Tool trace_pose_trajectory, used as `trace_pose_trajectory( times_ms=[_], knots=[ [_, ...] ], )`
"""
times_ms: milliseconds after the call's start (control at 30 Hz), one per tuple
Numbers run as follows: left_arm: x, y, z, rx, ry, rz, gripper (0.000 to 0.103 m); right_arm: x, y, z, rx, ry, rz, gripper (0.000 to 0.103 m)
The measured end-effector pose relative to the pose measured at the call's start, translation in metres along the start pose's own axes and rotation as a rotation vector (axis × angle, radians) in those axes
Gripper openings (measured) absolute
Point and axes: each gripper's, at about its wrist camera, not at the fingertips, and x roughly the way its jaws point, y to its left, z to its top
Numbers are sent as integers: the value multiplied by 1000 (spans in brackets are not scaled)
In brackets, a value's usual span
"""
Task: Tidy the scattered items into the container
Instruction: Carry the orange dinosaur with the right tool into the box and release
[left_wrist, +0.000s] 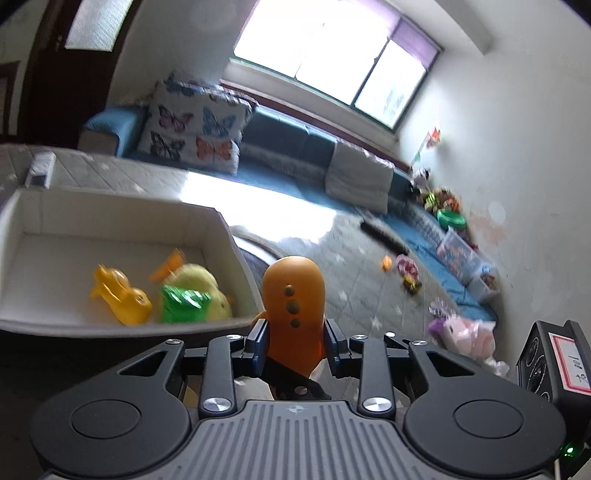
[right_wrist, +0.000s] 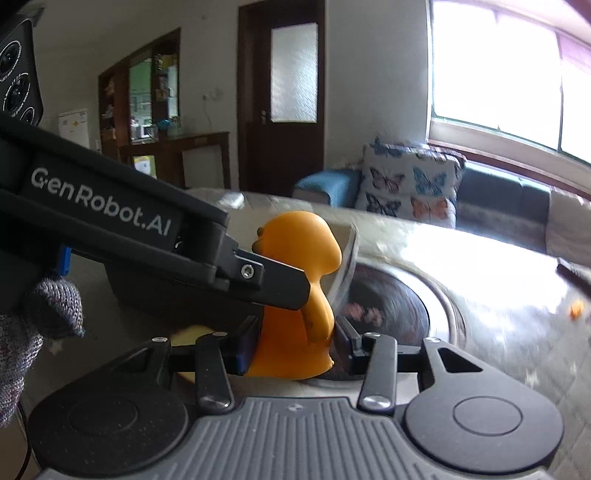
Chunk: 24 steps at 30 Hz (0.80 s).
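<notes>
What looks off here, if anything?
Both grippers clamp one orange toy figure: the left gripper and the right gripper each pinch it, a double grip for one small item. It hangs outside the white box, beside its wall.

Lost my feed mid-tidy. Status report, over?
Left gripper and right gripper both shut on the orange toy. Box just left, three toys inside. Nothing in the way.
</notes>
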Motion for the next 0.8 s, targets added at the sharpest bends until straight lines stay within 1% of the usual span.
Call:
trace_pose_trajectory(
  times_ms=[133, 333, 533, 800],
  knots=[
    [-15, 14, 11, -19, -60, 29, 34, 10, 13, 18, -34, -33, 29, 43],
    [-26, 37, 25, -49, -105, 75, 34, 33, 30, 38, -68, -51, 74, 42],
    [-26, 62, 36, -90, -127, 117, 35, 63, 42, 51, -93, -50, 125, 42],
    [-15, 98, 43, -153, -124, 163, 35, 103, 56, 60, -107, 1, 181, 42]
  ],
)
